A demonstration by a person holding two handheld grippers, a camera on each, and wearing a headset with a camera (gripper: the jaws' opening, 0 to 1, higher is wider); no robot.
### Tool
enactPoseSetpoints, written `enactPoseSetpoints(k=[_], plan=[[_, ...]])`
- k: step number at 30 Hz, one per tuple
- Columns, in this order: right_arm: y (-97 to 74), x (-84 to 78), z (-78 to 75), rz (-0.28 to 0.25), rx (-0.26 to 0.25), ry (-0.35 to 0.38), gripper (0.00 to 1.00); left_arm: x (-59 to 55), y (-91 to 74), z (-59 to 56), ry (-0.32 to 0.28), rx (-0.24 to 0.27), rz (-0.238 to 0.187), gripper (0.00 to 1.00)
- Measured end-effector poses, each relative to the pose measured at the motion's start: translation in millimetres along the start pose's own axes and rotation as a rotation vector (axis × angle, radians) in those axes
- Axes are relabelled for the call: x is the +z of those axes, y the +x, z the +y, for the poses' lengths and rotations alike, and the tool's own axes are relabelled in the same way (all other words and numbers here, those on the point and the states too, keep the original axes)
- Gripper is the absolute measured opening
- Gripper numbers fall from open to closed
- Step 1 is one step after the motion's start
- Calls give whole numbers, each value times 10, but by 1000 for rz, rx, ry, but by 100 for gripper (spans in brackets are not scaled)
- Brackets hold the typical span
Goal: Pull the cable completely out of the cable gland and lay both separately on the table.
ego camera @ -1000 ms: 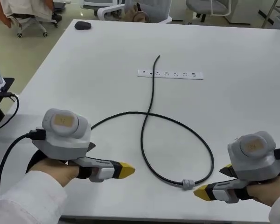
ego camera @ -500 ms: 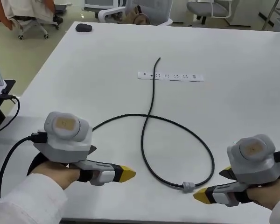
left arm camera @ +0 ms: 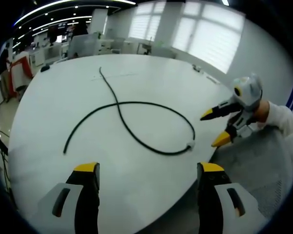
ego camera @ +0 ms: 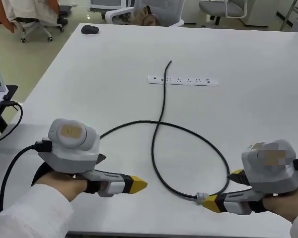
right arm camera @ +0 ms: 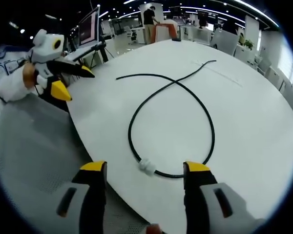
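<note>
A long black cable [ego camera: 161, 99] lies on the white table [ego camera: 258, 114], crossing itself into a loop. A small grey cable gland [ego camera: 200, 197] sits threaded on the near part of the loop. My right gripper [ego camera: 210, 203] is low at the table's front edge, with its yellow tips just right of the gland. In the right gripper view its jaws [right arm camera: 145, 168] stand open, with the gland [right arm camera: 146, 165] between them and a little ahead. My left gripper [ego camera: 138, 185] hovers at the front left, open [left arm camera: 147, 168] and empty, well short of the cable [left arm camera: 136, 103].
A white power strip [ego camera: 183, 80] lies past the loop under the cable's far end. A dark mouse [ego camera: 90, 29] rests at the far left corner. Office chairs [ego camera: 139, 10] stand beyond the table. A laptop and black cord [ego camera: 10, 124] are off the left edge.
My right gripper has moved left and a bit forward, bringing its tips up to the gland. The left gripper has barely shifted. The cable and gland lie as before.
</note>
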State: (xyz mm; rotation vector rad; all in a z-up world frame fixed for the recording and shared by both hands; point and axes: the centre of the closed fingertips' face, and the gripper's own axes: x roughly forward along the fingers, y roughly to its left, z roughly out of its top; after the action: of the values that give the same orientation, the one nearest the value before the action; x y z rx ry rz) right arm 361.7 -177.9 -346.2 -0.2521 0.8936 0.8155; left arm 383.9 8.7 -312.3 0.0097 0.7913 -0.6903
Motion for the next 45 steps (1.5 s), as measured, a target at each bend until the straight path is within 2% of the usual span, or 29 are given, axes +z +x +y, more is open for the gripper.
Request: enactPoseSetpoints(k=[6,9,15,18,21,26,30,34,41,45], plan=[[-37,122,2,-25,7,-91,65,-5,-22,-74,16,-25,2,82],[-76,150,-48,-36,11,-174,65,4,-50,-127,40,-40,-1,82],[-111,18,-139,6,11,-276,64,28,-77,-163,34,-55,-16,81],[-93,-57,-177,27,18,-263,64,24,-79,-181,36,-59,-16,81],[-75,-107,-197,28,24,-303,64,19,-74,-187,32,-65,-14,81],[-18,-182,-207,27,50,-372,64,43,-85,-183,16,-70,-29,81],[54,-297,-236,77,66,-450,64,37,-83,-176,13,-68,-28,81],[126,-307,-198,73,94,-499,64,20,-83,-180,8,-71,-23,81],[251,-315,-231,69,126,-529,63,23,-93,-172,-5,-70,-32,81],[324,-378,-261,96,136,-537,62,40,-96,-157,-12,-70,-40,80]])
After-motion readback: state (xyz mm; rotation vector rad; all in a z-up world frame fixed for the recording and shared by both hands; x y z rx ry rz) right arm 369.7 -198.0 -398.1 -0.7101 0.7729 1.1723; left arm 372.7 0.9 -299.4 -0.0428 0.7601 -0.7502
